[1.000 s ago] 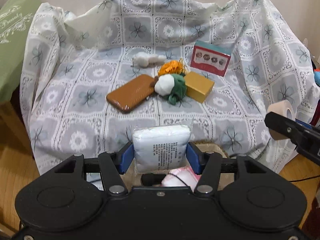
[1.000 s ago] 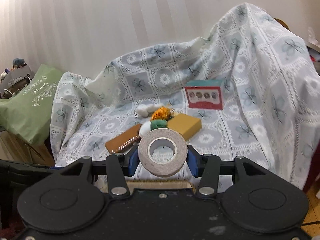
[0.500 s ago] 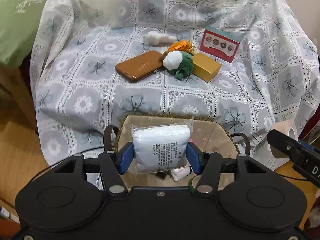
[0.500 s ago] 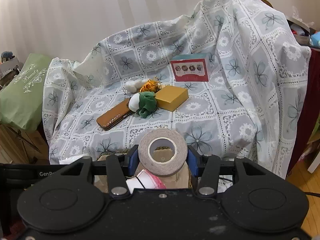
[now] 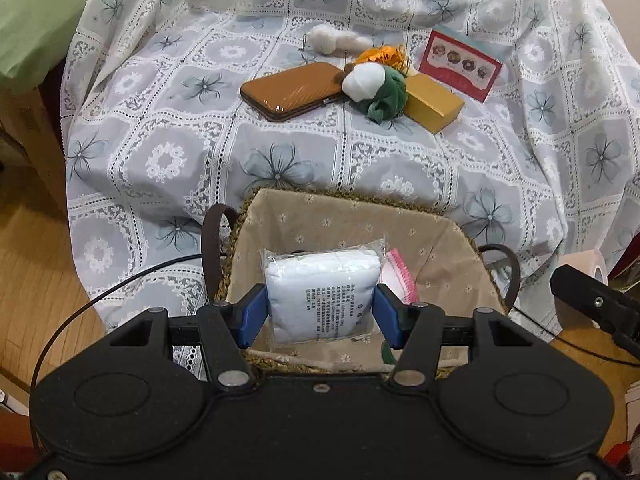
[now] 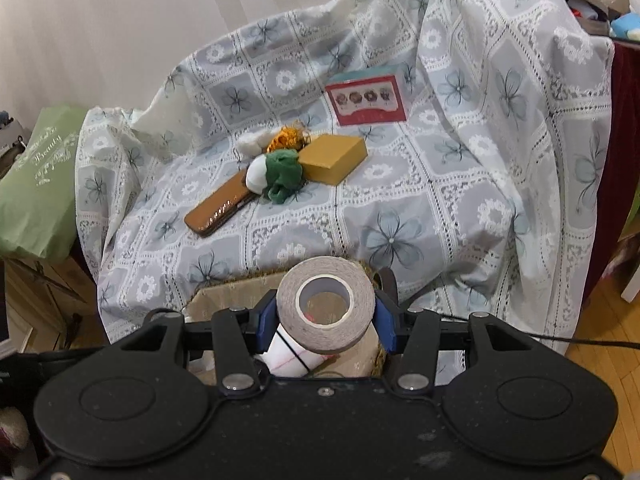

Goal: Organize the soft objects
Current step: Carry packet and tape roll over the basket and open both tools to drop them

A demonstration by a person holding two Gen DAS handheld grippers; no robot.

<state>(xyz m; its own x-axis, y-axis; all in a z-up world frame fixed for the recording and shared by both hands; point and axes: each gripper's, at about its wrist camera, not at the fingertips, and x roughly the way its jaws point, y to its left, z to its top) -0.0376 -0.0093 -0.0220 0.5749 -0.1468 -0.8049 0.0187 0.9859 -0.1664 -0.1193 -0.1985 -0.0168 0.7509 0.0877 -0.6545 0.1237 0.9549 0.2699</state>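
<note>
My left gripper point(image 5: 320, 314) is shut on a white packet in clear plastic point(image 5: 322, 292) and holds it over the open woven basket with a beige liner point(image 5: 344, 216). A pink and white cloth point(image 5: 398, 276) lies inside the basket. My right gripper point(image 6: 325, 320) is shut on a roll of beige tape point(image 6: 326, 304), held above the basket's right part point(image 6: 228, 296). A white and green soft bundle point(image 5: 376, 88), an orange tuft point(image 5: 380, 54) and a white plush point(image 5: 332, 38) lie on the covered sofa.
On the flowered sofa cover point(image 5: 280, 160) lie a brown case point(image 5: 290, 90), a yellow box point(image 5: 432, 102) and a red card box point(image 5: 460, 64). A green cushion point(image 5: 36, 12) is at the far left. A black cable point(image 5: 120, 280) runs over the wooden floor.
Both grippers have moved back and tilted down, so the basket has come into full view under them. The packet and the tape roll stay gripped.
</note>
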